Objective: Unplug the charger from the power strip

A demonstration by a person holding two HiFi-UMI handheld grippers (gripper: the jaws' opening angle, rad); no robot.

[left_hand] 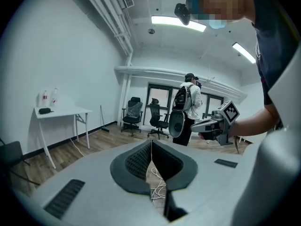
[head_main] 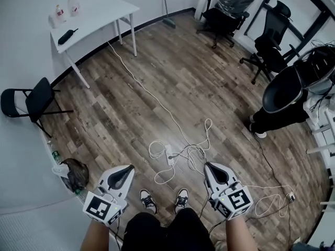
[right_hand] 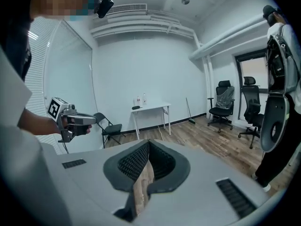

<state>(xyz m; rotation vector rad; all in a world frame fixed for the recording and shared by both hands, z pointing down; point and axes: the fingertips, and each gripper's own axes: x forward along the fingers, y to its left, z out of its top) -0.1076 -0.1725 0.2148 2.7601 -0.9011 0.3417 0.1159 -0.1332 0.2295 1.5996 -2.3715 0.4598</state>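
Fingers [left_hand: 134, 161] together, empty, on left gripper [head_main: 129, 168] and right gripper [head_main: 208, 166]

We see matt grey plastic on our left gripper [head_main: 127, 170] and right gripper [head_main: 209, 167], with ribbed black rubber lining the fingers [left_hand: 136, 161]. Ahead of the fingers lie a grainy wood-plank floor [head_main: 172, 82] and a smooth white plastic power strip [head_main: 169, 155].

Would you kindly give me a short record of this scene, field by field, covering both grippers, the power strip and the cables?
left gripper: shut, empty
right gripper: shut, empty
power strip: lying on the wood floor, ahead of both grippers, untouched
charger: too small to tell apart from the strip
white cables: looped loosely beside the strip
task state: nothing gripped yet
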